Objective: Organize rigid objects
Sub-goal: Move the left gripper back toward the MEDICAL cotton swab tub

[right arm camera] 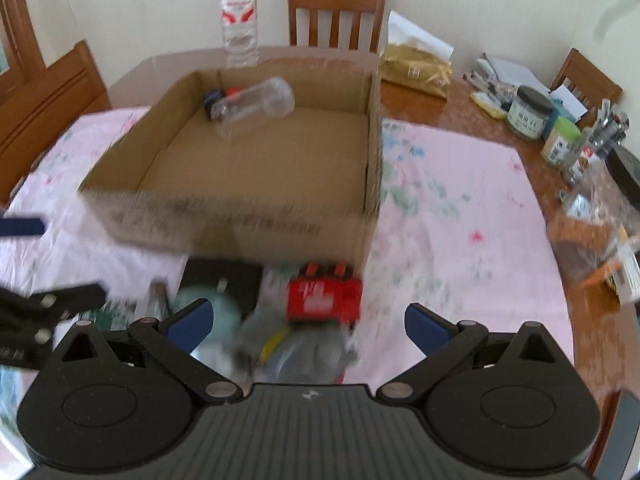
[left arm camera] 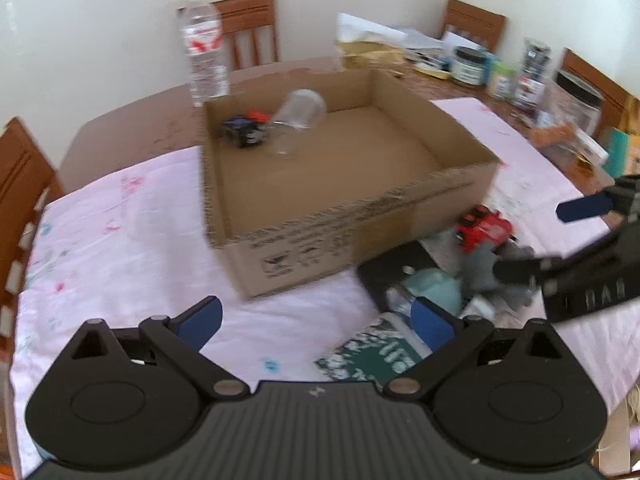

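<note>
cardboard box (right arm camera: 248, 216) mid-frame holds only a clear jar (right arm camera: 256, 108) and a small toy; red toy (right arm camera: 324, 296) and clutter wait below it. right gripper (right arm camera: 308, 326) and left gripper (left arm camera: 316, 320) both spread, empty.

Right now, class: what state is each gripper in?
Left gripper: open, holding nothing.
Right gripper: open, holding nothing, over the red toy.
</note>
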The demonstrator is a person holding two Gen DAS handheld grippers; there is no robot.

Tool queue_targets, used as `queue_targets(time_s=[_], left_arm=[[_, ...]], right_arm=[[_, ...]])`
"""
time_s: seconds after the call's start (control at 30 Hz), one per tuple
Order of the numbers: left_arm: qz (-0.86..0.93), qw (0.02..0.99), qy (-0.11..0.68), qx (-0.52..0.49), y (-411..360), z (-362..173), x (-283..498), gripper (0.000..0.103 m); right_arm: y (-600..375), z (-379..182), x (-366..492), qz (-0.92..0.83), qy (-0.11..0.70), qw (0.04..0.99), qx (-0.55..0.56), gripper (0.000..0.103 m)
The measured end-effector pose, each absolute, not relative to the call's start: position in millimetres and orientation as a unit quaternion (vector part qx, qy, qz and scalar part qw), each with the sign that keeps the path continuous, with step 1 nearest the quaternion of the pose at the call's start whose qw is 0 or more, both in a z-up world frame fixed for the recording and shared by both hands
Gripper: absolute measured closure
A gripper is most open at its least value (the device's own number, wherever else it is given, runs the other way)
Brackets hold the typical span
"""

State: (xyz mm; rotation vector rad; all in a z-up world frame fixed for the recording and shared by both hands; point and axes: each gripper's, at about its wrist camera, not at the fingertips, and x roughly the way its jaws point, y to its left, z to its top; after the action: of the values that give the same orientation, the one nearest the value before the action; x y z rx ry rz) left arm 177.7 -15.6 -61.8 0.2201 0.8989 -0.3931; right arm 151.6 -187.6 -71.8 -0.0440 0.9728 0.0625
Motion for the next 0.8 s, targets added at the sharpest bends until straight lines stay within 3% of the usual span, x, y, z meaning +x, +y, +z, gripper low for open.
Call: queue_targets(time_s=[0.43, 0.8], left_arm=[[-0.234, 0.846, 0.461, 0.127, -30.6, -89.1, 170.6, 0.003], [-0.192, 0.848, 0.476, 0.129, -15.6, -88.6, 160.2, 0.001]], right_arm=[[-158.6, -109.4, 107.7, 0.033, 0.517, 0.855, -0.02, 0.0], [-190.3, -116.9, 102.0, 0.025, 0.527, 0.849, -0.016, 0.0]])
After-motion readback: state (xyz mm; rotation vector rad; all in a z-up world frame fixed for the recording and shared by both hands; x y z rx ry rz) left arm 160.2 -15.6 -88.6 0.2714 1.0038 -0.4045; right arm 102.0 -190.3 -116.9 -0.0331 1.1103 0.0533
